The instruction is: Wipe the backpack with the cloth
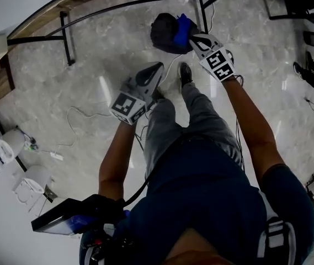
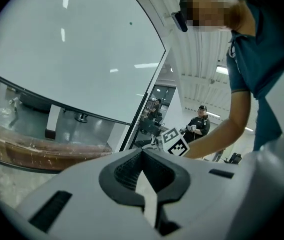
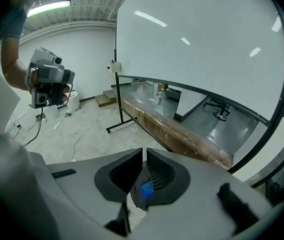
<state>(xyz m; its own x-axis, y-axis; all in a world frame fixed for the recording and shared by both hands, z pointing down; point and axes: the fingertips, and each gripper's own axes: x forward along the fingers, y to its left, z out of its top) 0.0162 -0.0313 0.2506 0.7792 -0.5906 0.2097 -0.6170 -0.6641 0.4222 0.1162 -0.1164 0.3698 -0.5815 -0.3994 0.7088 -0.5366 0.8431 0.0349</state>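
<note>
**Item 1. Dark, rounded fabric backpack (image 1: pixel 162 33).** Upper centre of the head view. It sits on the pale grey veined surface (image 1: pixel 107 54), beside the black metal frame legs (image 1: pixel 65 37). It reads as a slumped lump with no clear long axis. Straps, zips and the far side cannot be made out.

**Item 2. Small bright blue cloth (image 1: pixel 182 28).** It lies against the backpack's right flank, at the tip of the right gripper (image 1: pixel 194 40). In the right gripper view a blue scrap shows in the narrow slit between the fingers, so they are judged clamped on the cloth. Most of the cloth is hidden there, and the dark mass beside the scrap is unidentifiable.

**Item 3. Left gripper (image 1: pixel 158 66).** Centre of the head view, pointing to the upper right and apart from the backpack, which lies above its tip. The fingers are together with nothing between them.

**Governing relation.** The backpack lies just left of and beyond the right fingers. The right hand is the nearer one and carries the cloth, so a wipe would probably travel leftward across the bag.
</note>
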